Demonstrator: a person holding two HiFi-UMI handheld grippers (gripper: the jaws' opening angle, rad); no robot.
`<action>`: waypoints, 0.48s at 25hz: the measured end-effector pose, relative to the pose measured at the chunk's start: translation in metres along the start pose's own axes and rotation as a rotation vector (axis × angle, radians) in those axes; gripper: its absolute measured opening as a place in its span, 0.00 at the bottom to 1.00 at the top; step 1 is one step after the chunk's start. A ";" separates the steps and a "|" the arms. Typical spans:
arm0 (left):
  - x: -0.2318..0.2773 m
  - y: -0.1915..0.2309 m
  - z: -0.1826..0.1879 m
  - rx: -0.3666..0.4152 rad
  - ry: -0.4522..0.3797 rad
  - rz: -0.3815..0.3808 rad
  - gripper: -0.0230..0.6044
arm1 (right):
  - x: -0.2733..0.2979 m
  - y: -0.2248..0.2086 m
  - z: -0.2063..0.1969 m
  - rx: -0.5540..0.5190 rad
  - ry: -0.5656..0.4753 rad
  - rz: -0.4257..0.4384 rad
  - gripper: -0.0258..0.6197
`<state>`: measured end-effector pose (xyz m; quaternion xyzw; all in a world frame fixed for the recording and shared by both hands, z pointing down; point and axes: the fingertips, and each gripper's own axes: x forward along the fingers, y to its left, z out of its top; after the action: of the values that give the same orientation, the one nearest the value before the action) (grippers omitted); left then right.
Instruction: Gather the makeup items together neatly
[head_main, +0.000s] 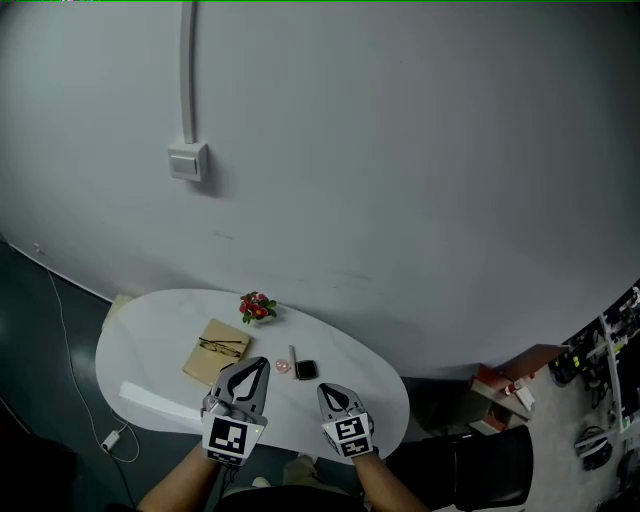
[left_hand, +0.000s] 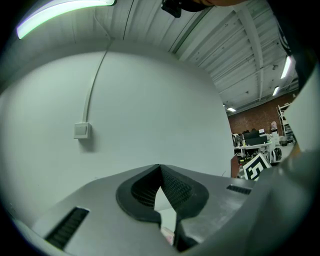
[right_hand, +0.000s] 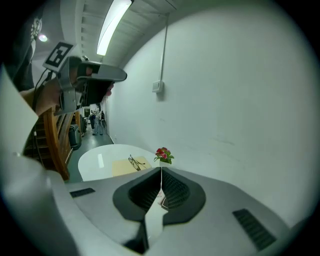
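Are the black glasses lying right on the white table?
No, the black-framed glasses rest on top of the flat tan notebook, which itself lies on the white oval table.

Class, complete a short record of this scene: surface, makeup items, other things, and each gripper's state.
surface: white oval table
makeup items: black square case, pink round item, thin stick, lying close together
other things: glasses on tan notebook; red flowers
left gripper: fingers shut, nothing held
right gripper: fingers shut, nothing held
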<state>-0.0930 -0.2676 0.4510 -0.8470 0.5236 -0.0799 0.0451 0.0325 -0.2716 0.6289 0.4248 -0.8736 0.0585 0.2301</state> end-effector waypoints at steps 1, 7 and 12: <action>0.003 0.002 -0.001 0.000 0.001 0.006 0.06 | 0.010 -0.001 -0.006 -0.003 0.013 0.012 0.08; 0.015 0.008 -0.005 0.010 0.017 0.036 0.06 | 0.058 -0.017 -0.055 0.015 0.120 0.036 0.08; 0.019 0.016 -0.010 0.030 0.035 0.056 0.06 | 0.089 -0.027 -0.087 0.006 0.210 0.068 0.08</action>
<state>-0.1004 -0.2916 0.4596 -0.8296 0.5467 -0.1012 0.0509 0.0363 -0.3264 0.7442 0.3869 -0.8584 0.1130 0.3173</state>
